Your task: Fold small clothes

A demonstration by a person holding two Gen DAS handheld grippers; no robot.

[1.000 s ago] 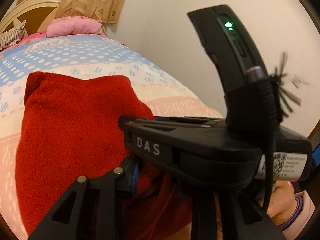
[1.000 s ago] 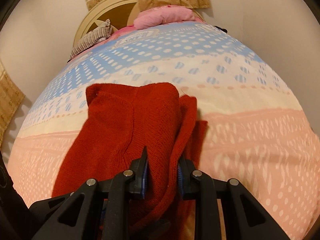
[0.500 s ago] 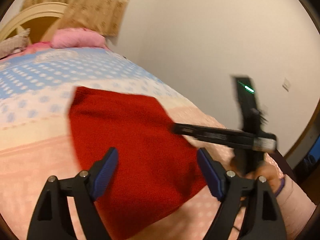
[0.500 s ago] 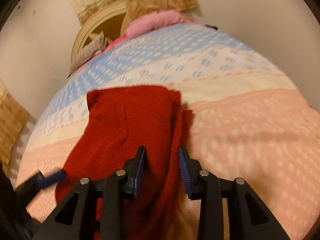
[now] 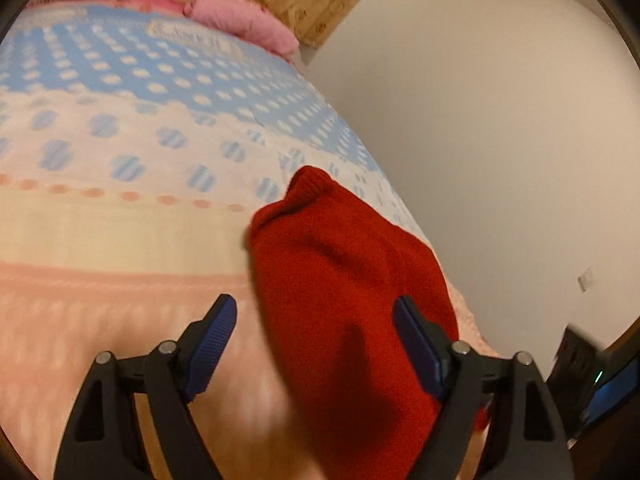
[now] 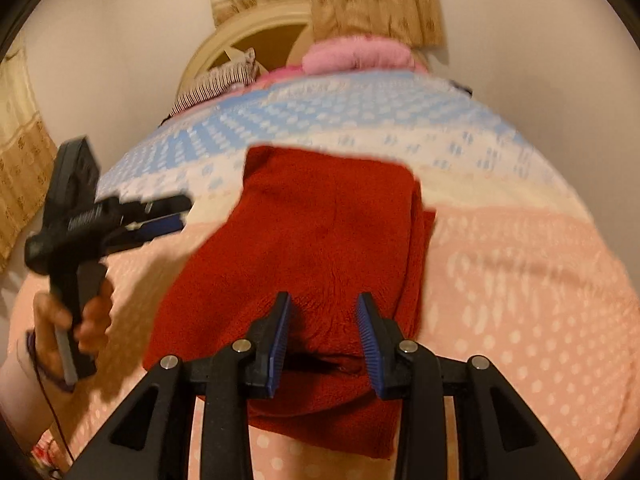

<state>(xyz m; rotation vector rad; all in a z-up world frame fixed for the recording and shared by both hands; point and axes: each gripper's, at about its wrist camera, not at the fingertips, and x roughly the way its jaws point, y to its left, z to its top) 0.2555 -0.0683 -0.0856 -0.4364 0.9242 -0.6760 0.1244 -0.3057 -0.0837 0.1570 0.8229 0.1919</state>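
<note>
Since a second ago the left gripper (image 5: 314, 344) has let go of the red knit garment (image 6: 320, 240) and swung off to the left side of the bed, and the right gripper (image 6: 322, 334) has also released the cloth it was pinching. The left jaws have just been opening and then easing slightly back; they now stand wide apart above the bedspread (image 5: 120, 240), with the garment's left edge seen between the blue pads but not pressed by either. In the right wrist view that gripper shows from the side, clear of the garment, held in a hand (image 6: 68, 320) with a dark cord at the wrist.

The right jaws have also been opening and now stand partly apart, hovering over the near end of the garment; neither pad presses the cloth.

The garment lies folded into a rough rectangle on the bedspread, across the pink band and reaching up into the cream and pale dotted bands, nearer the bed's right edge by the wall. A narrow strip of a lower layer shows along its right side.

At the head of the bed lie a pink pillow (image 6: 356, 54) and a striped pillow (image 6: 218, 84) against a cream headboard (image 6: 248, 28), with patterned curtains (image 6: 376, 0) behind.
</note>
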